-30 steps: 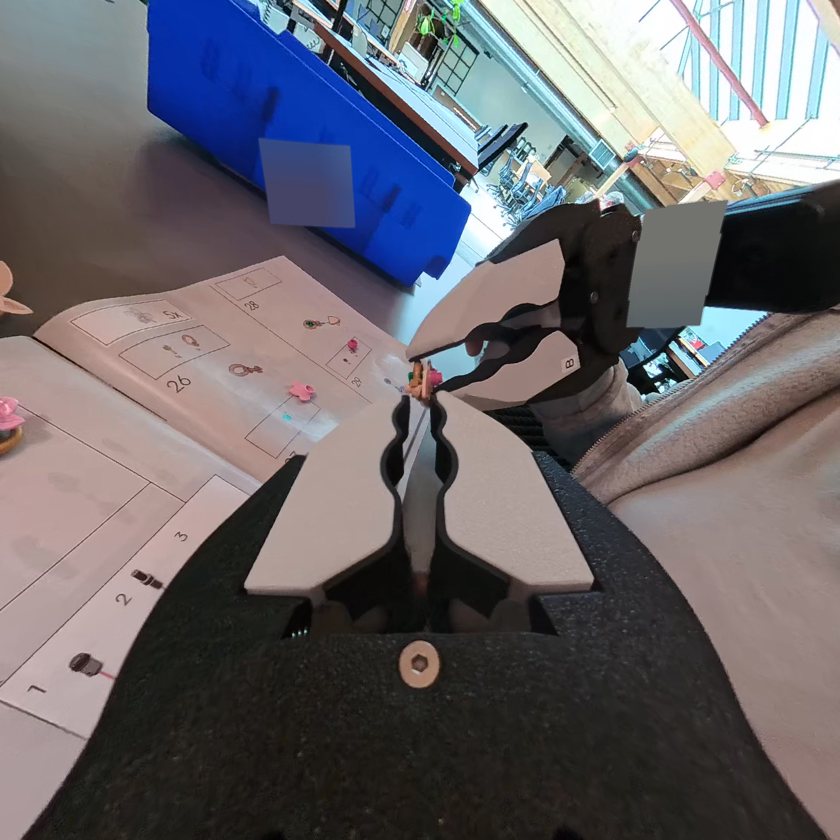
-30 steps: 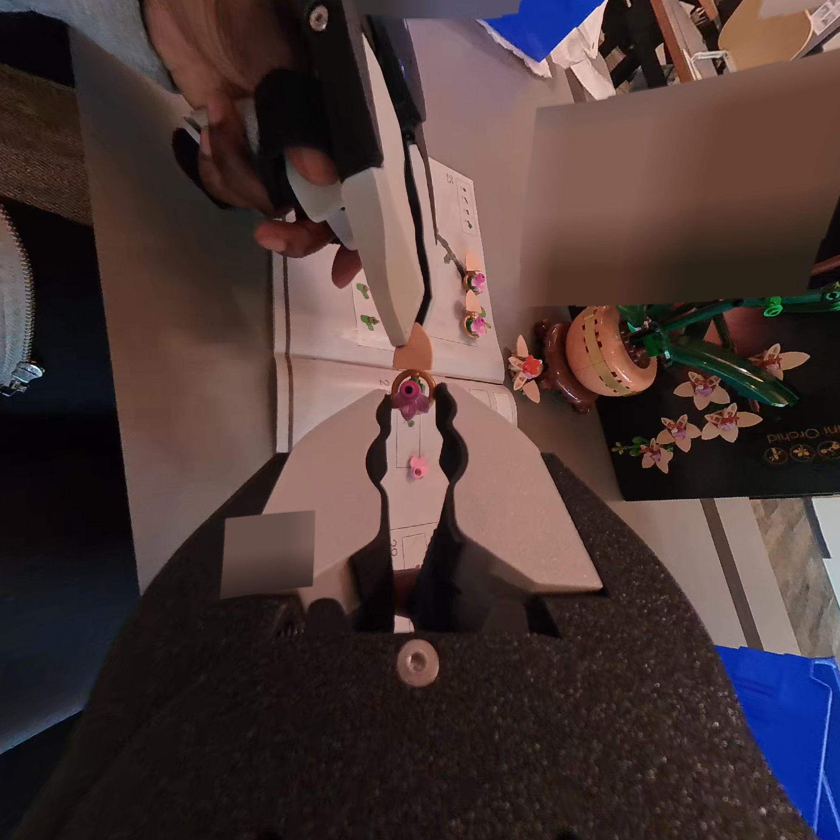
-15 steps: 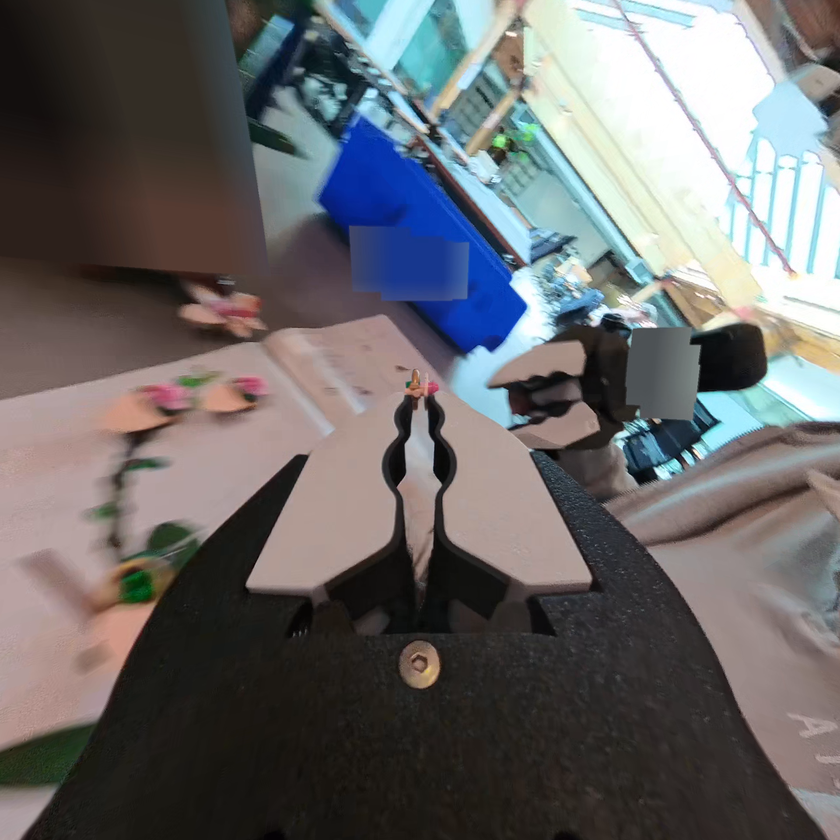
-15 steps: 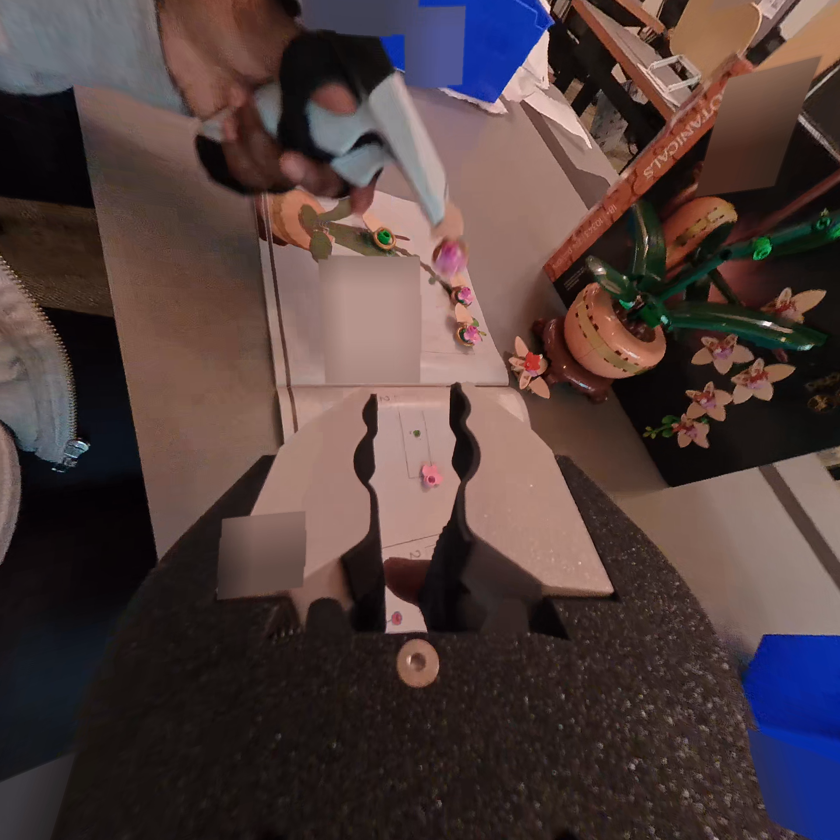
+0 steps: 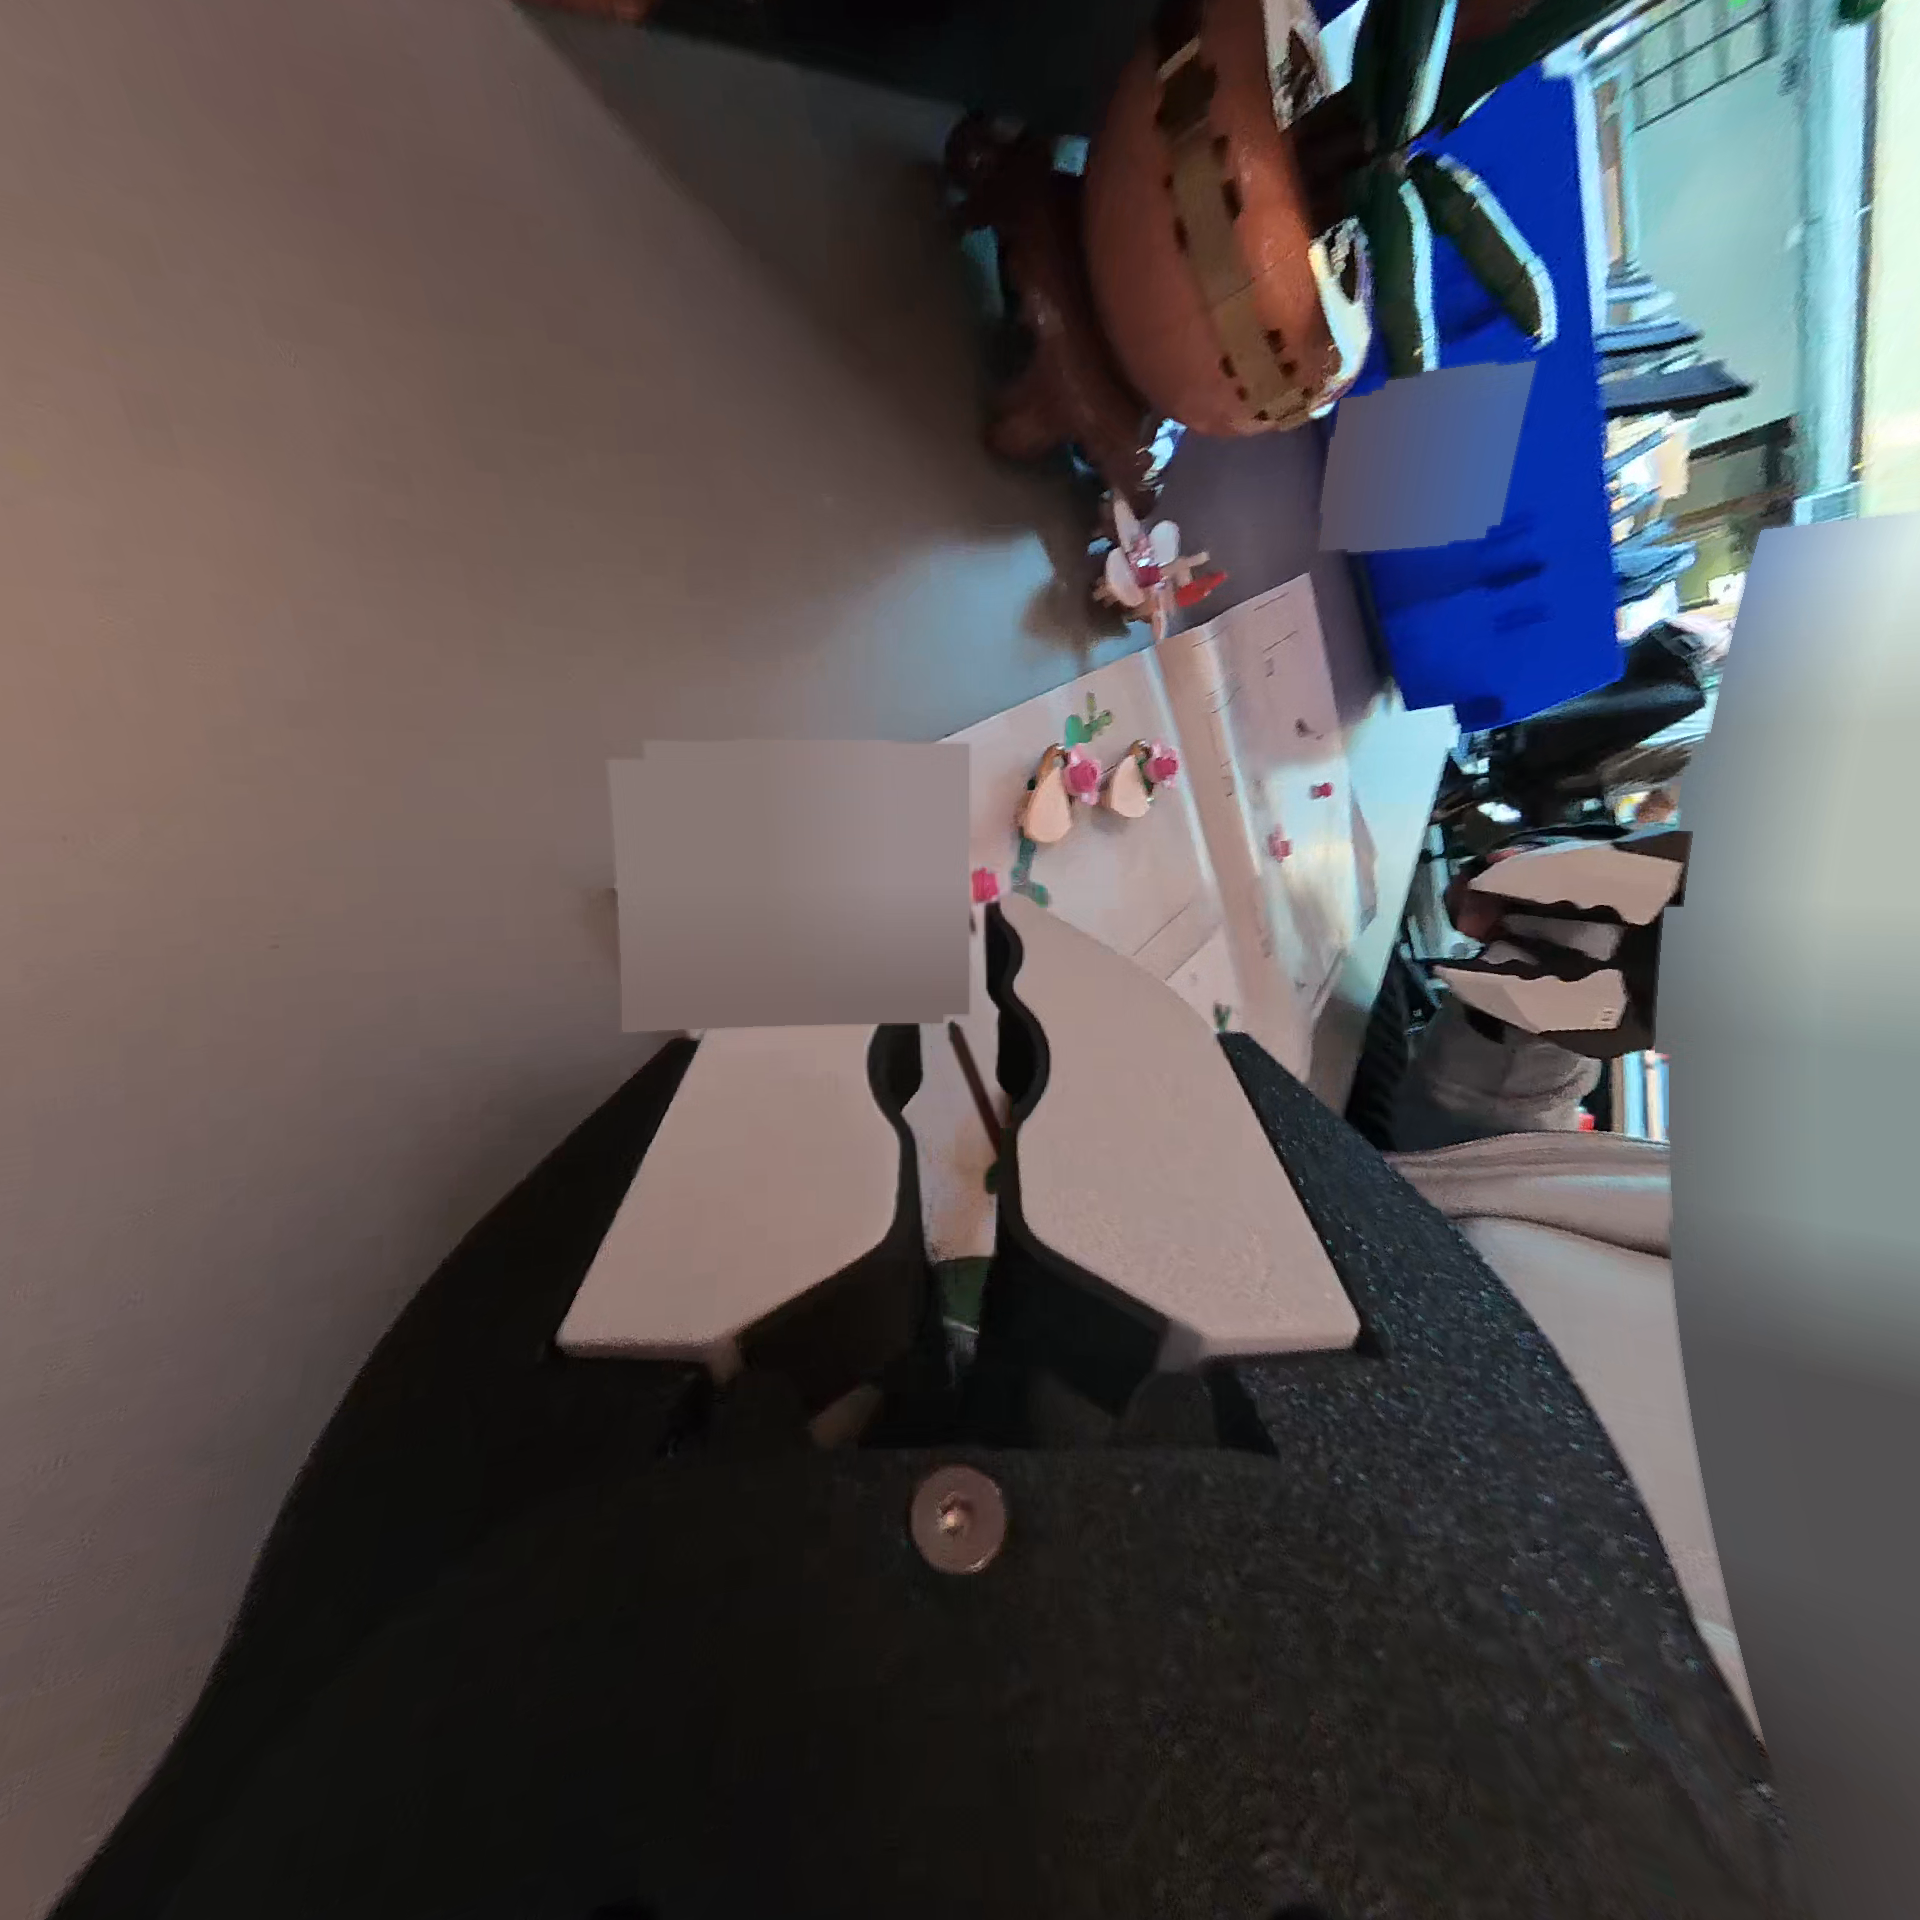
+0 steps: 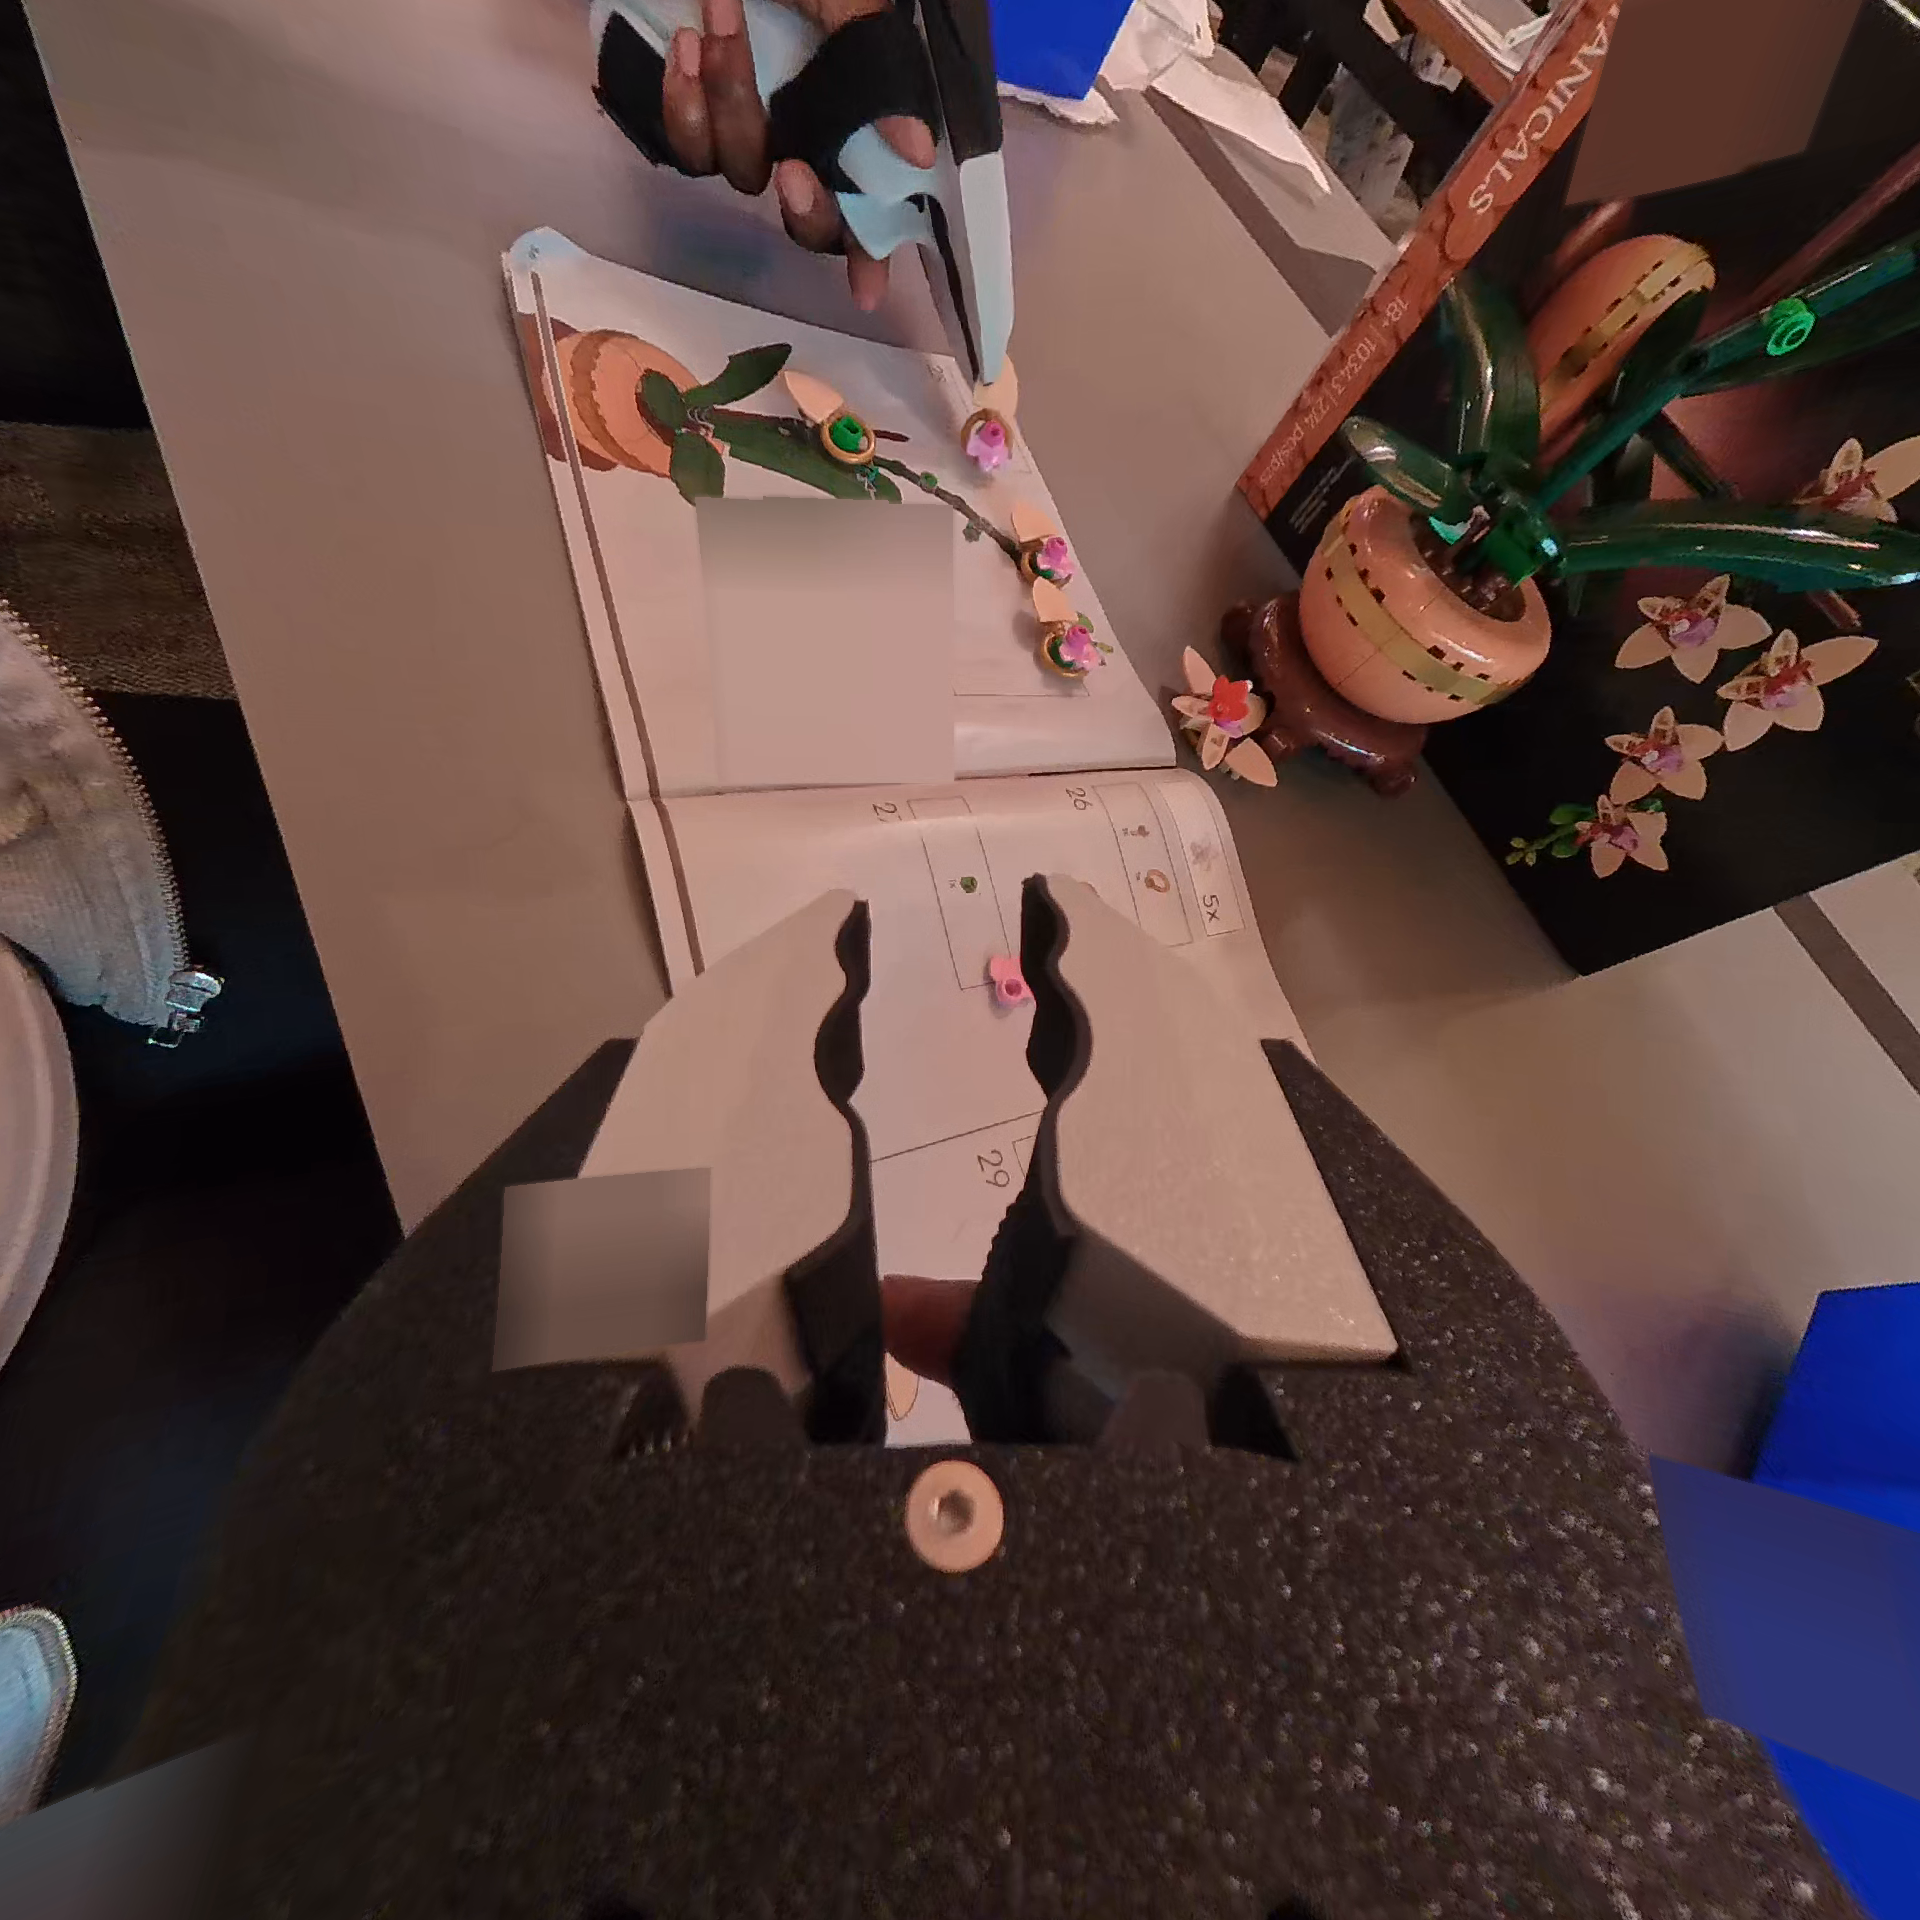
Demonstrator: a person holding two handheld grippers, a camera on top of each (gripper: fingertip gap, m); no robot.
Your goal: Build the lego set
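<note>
My left gripper [image 6: 977, 353] reaches down over the far page of an open instruction booklet [image 6: 790, 862]. It is shut on a small flower piece [image 6: 987, 431]: a tan petal with a gold ring and a pink bloom. In the left wrist view a blur patch hides one fingertip of my left gripper [image 5: 982, 920], and only a pink bit of the piece [image 5: 985, 885] shows there. Two like flower pieces [image 6: 1049, 556] lie on the page beside it. My right gripper [image 6: 945, 899] is open and empty above the near page. A tiny pink flower stud [image 6: 1006, 982] lies on the paper by its right finger, not gripped.
A brick-built orchid pot [image 6: 1423, 613] on a brown stand sits right of the booklet, with a loose red-centred flower [image 6: 1226, 712] at its foot. A dark product box [image 6: 1662, 748] stands behind it. A blue bin [image 5: 1496, 582] is at the far side. A grey jacket [image 6: 83, 831] lies at the left. Across from one pair of fingers to the other is roughly 25 cm.
My right gripper opened off the flower piece that both grippers held and drew back. My left gripper carried the piece across to the booklet's far page.
</note>
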